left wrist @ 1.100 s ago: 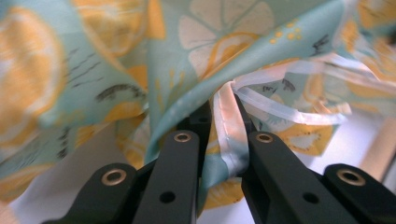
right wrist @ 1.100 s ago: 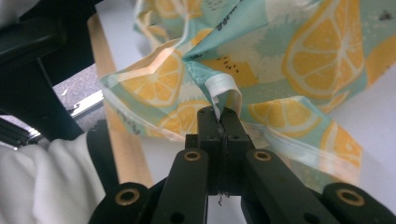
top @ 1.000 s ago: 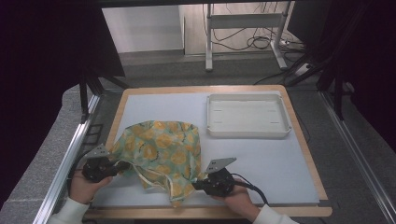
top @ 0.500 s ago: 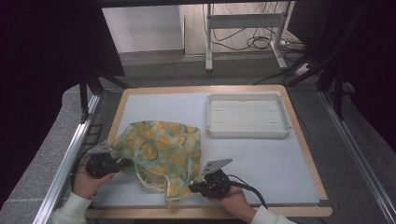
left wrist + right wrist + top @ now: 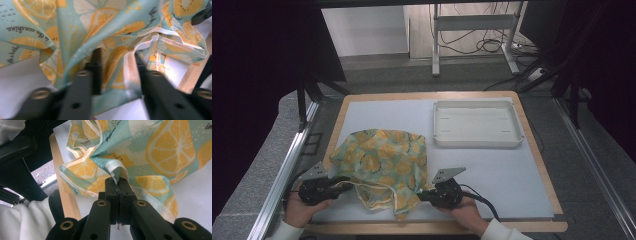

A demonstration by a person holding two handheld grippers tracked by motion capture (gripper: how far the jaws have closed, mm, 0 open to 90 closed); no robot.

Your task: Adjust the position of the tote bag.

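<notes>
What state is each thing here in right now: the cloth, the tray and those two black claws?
Lemon-print cloth: crumpled, lying on the table.
White tray: empty, upright, apart from the cloth.
Left gripper: jaws just opened, cloth loose between them.
Right gripper: shut on the cloth's white hem.

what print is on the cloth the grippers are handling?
The crumpled fabric cloth is pale teal with orange citrus slices and white trim; the right gripper view shows it best.

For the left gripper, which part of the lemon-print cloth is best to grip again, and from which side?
Probably the white hemmed edge of the cloth, approached from the cloth's left side near the table's front. That hem already lies between the left gripper's just-opened fingers, folded and raised.
</notes>
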